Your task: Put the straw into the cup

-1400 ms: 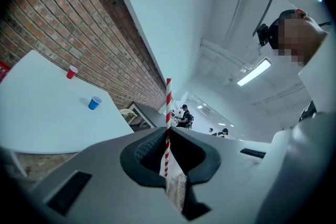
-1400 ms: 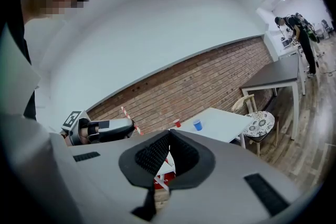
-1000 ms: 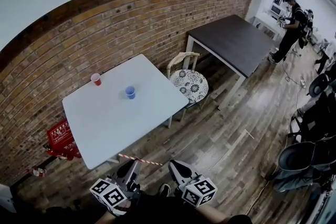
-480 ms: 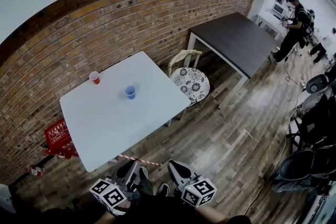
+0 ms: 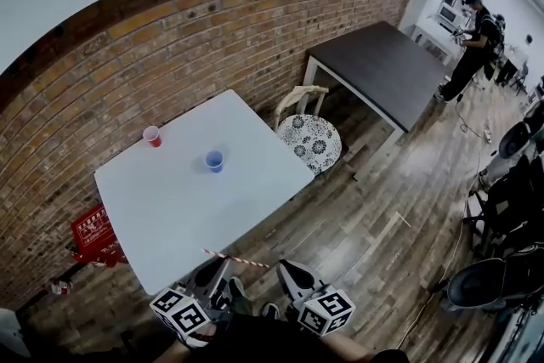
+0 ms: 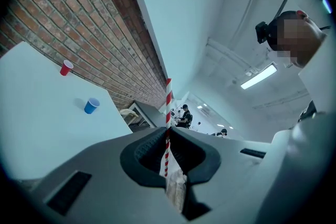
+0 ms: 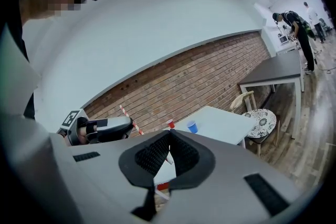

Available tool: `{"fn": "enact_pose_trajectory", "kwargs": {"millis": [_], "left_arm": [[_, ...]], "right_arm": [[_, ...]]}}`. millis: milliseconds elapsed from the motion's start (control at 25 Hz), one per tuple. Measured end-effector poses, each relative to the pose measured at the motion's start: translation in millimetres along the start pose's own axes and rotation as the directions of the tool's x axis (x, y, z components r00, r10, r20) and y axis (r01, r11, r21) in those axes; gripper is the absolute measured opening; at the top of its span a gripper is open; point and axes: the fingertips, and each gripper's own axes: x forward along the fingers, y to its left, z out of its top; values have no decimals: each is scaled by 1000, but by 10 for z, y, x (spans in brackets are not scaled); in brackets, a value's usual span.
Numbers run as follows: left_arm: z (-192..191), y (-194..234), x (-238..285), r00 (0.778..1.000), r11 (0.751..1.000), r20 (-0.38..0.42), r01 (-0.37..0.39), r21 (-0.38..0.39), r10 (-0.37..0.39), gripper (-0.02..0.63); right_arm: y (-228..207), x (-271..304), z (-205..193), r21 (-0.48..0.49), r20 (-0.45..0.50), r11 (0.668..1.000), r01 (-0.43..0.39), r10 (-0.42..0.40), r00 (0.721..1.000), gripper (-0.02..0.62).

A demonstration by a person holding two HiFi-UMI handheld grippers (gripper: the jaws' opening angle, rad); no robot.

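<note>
A red-and-white striped straw lies level between the two grippers, just off the white table's near edge. My left gripper is shut on the straw, which stands up between its pads in the left gripper view. A blue cup stands upright mid-table and a red cup near the brick wall; both sit far ahead of the grippers. My right gripper is beside the left one, shut with nothing in it. From the right gripper view I see the left gripper, the straw and the blue cup.
A brick wall runs behind the table. A patterned chair stands at the table's right corner, with a dark table beyond it. A red sign leans on the floor at the left. A person stands far right.
The head view has shifted slightly, so the table and cups sit a little lower in the frame. Both grippers keep their pose, and the straw stays in the left one.
</note>
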Motion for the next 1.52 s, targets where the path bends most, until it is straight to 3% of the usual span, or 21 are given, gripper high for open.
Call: {"fn": "enact_pose_trajectory", "kwargs": {"millis": [920, 1280, 1520], "left_arm": [[774, 883, 87, 999, 998, 32, 35, -57, -33, 37], [888, 1031, 124, 997, 993, 38, 77, -90, -73, 37], [922, 1190, 170, 997, 995, 40, 71, -72, -69, 38]], "right_arm": [[194, 1103, 160, -58, -43, 998, 34, -37, 998, 23], [227, 1215, 197, -80, -47, 994, 77, -81, 996, 23], [189, 1351, 183, -91, -70, 993, 75, -82, 994, 23]]}}
